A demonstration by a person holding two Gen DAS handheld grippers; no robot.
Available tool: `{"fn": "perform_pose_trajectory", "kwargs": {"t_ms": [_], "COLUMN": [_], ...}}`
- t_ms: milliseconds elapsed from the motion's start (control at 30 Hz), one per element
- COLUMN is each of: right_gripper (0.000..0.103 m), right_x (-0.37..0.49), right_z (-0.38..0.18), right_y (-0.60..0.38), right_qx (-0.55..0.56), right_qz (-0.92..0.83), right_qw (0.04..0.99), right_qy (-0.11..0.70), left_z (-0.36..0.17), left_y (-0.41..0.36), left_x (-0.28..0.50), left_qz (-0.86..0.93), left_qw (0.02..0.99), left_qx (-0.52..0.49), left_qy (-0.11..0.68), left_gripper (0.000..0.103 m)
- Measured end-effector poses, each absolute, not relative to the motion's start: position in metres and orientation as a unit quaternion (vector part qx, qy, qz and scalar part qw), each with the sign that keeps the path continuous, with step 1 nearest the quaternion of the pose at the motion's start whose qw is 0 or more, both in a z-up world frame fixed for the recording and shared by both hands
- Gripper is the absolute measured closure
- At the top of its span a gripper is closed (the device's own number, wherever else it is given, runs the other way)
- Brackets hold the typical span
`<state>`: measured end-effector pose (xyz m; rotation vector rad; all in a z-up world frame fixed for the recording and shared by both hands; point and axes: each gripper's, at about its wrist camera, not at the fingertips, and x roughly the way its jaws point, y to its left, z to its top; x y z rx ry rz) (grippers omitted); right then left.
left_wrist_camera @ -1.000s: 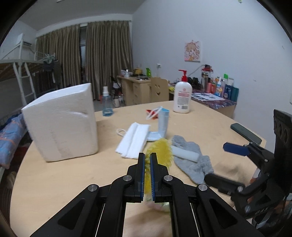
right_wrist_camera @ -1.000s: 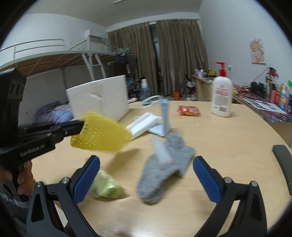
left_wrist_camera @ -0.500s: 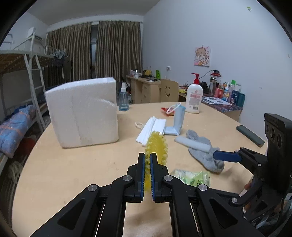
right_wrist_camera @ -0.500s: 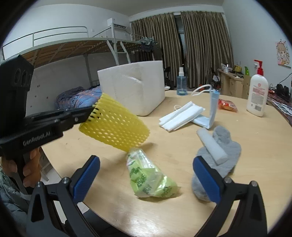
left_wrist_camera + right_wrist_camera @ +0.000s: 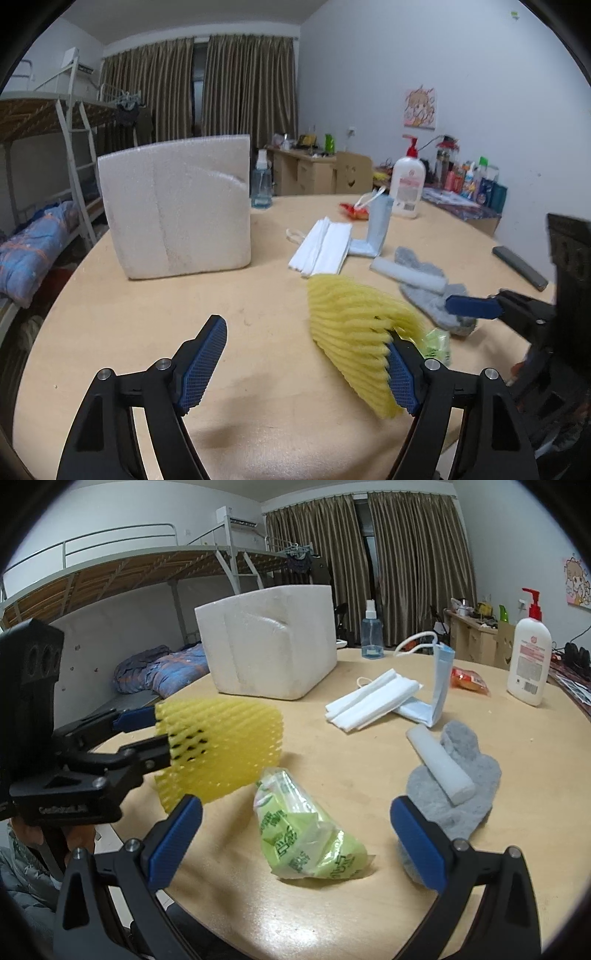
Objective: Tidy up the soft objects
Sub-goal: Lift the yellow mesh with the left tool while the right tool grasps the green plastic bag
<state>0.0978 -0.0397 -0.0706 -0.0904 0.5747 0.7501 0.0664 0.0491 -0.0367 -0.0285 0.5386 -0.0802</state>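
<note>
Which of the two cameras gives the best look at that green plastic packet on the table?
The right wrist view: the green packet lies whole and unobstructed between that claw's open fingers. In the left wrist view only a small corner peeks out, mostly hidden behind the yellow foam net and a claw finger.

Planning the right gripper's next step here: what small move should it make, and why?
Probably ease the right gripper forward and down until its open jaws straddle the green plastic packet. The packet lies loose on the table, directly ahead between the two fingers, and the gripper holds nothing.
</note>
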Motion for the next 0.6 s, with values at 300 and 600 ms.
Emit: {"fn": "perform_pose_trajectory", "kwargs": {"t_ms": [300, 600], "right_gripper": [0.0, 0.0], "right_x": [0.1, 0.103], "right_z": [-0.072, -0.075], "right_y": [-0.039, -0.032], "right_qx": [-0.047, -0.055], "right_qz": [0.365, 0.375], "right_qw": [0.887, 0.879], "right_qy": [0.28, 0.289], "left_z": [-0.055, -0.046], "left_y": [0.055, 0.061], "left_x": [0.091, 0.08], "left_qz": [-0.039, -0.04], "left_qw": [0.946, 0.953], "left_qx": [-0.04, -0.043], "left_qy": [0.318, 0.296], "left_gripper": [0.097, 0.098]}}
